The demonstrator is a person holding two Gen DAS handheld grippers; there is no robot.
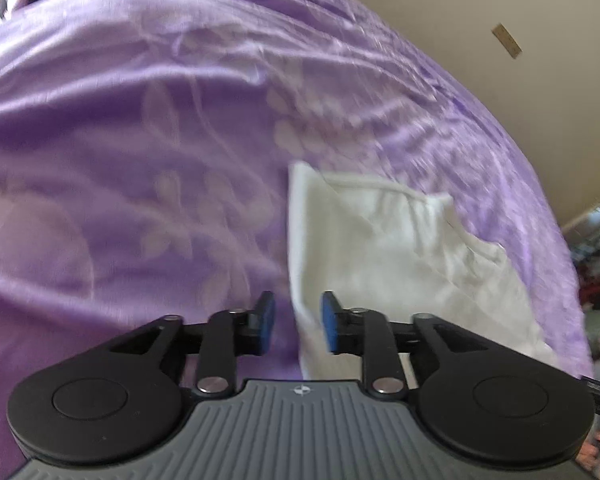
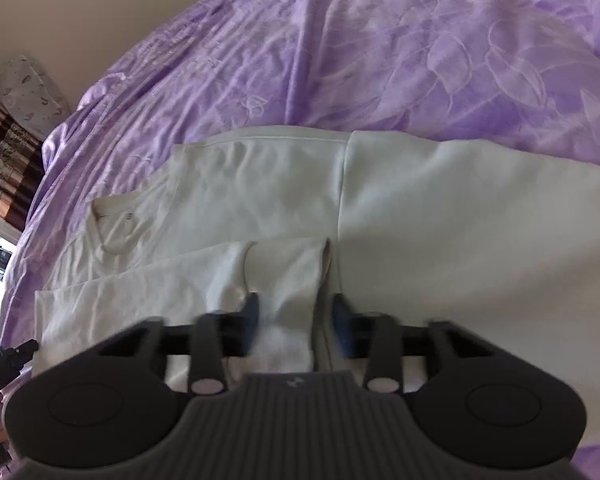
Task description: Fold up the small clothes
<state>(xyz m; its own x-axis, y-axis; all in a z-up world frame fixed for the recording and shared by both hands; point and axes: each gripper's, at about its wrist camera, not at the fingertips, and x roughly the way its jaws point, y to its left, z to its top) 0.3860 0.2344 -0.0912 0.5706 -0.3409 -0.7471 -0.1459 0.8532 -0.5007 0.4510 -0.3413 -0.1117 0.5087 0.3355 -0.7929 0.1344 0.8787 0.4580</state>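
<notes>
A: How many garments are lying on the purple bedspread [image 2: 380,60]?
B: One white T-shirt [image 2: 440,220] is lying on it.
A: How many grippers are showing?
B: Two: the left gripper [image 1: 298,320] and the right gripper [image 2: 294,318] are each hovering over that T-shirt.

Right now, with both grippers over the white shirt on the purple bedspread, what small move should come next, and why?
Probably close the right gripper on the sleeve fold between its open fingers. The white shirt lies flat on the purple bedspread, one side already folded in, and that fabric sits in the gap. The left gripper is open at the shirt's edge, holding nothing.
</notes>
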